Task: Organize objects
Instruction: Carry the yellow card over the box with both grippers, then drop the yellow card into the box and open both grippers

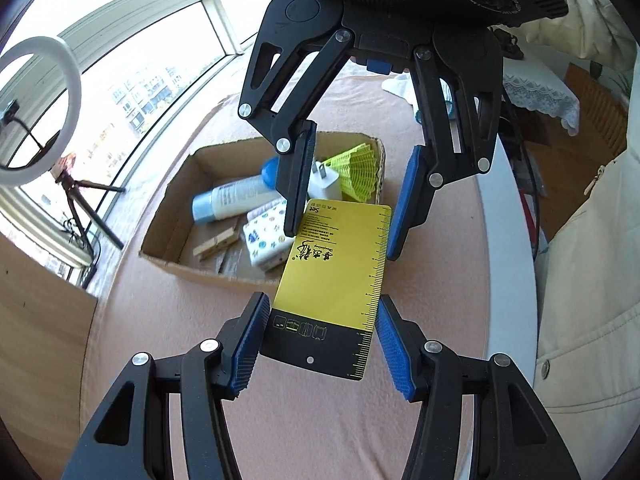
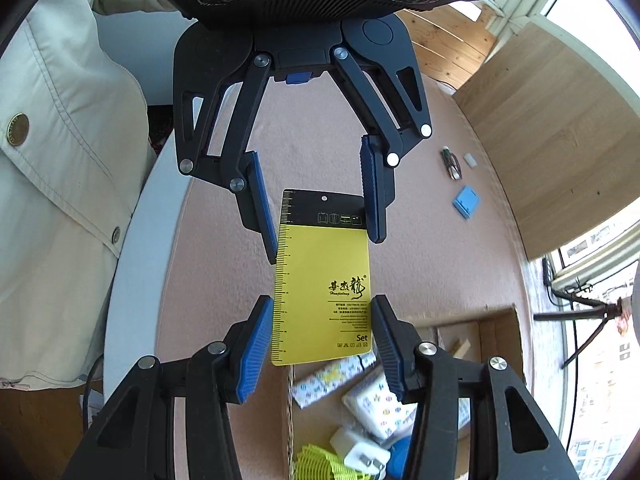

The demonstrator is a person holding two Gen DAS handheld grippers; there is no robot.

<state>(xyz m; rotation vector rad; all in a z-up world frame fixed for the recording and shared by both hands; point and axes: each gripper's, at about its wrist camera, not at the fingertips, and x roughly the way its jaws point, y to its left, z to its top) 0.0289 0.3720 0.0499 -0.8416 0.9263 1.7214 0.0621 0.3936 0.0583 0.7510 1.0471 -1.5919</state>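
Jaws on both sides are pinching one yellow-and-black card point(image 1: 336, 264) by its long edges, at a middling width. My left gripper point(image 1: 320, 300) is gripping the black end with the punched hole; my right gripper point(image 2: 322, 300) is gripping the yellow printed end. Both are angling steeply down and facing each other, tips almost meeting along the card. The card is hanging clear of the pink-covered surface point(image 1: 160, 340), lying roughly flat between us, with its yellow end sitting over the near rim of the cardboard box point(image 1: 168, 216). Lying in the box are a white bottle point(image 1: 232, 200), a yellow shuttlecock point(image 1: 356, 172), a white plug point(image 1: 326, 184), patterned tissue packs point(image 1: 268, 240) and a wooden clothespin point(image 1: 216, 242). A cream jacket point(image 2: 60, 160) is showing beside the surface.
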